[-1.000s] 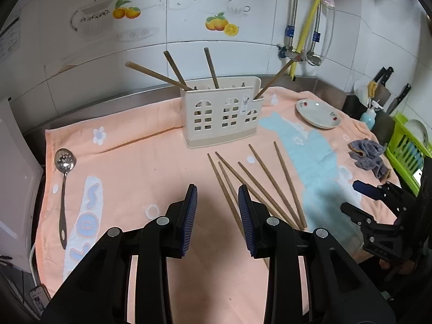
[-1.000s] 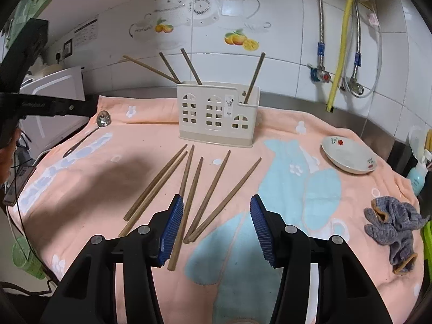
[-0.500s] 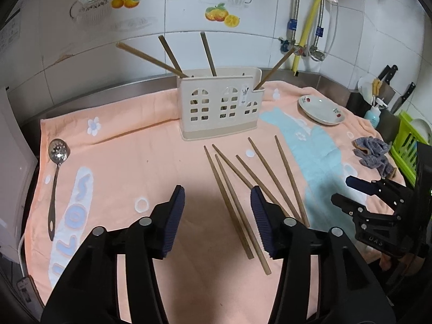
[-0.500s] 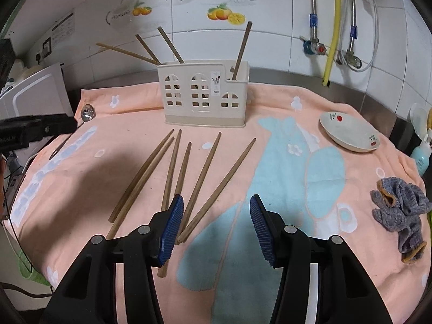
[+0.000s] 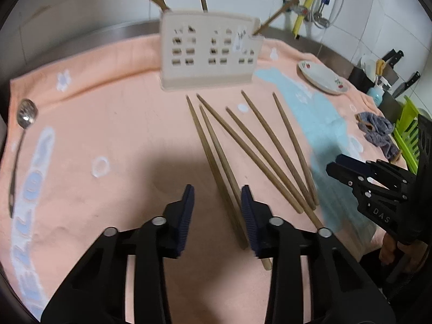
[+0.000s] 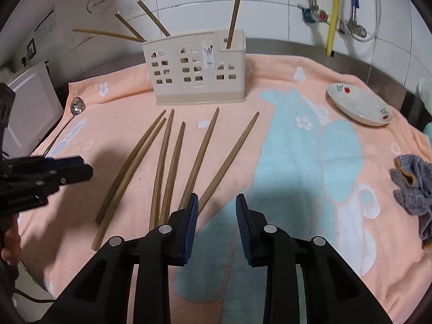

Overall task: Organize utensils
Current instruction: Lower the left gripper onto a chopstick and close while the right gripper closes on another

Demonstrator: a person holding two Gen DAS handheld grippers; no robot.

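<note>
- Wooden chopsticks [image 6: 172, 162], six of them, lie fanned on my peach towel [image 6: 270, 86], thin ends toward the holder and thick ends toward me.
- My left gripper [image 5: 217, 210] hangs low over the thick ends of the two leftmost sticks; its jaws are closing at a narrow gap. One stick seems to run between the blue pads, but the view is blurred and I see no pad pressing on it.
- My right gripper [image 6: 216, 213] is also closing, jaws narrow, with only towel between the pads. The rightmost stick's thick end runs behind its left pad [image 6: 190, 226].
- Straight ahead of both grippers stands the cream holder [image 6: 197, 67] with cut-out windows, four sticks already leaning out of its top.
- Far to the left of my left gripper lies a slotted spoon [image 5: 23, 124] on the towel's edge.
- Ahead and to the right of my right gripper sits a small white dish [image 6: 359, 105]; nearer on that side lies a crumpled grey cloth [image 6: 413, 186].
</note>
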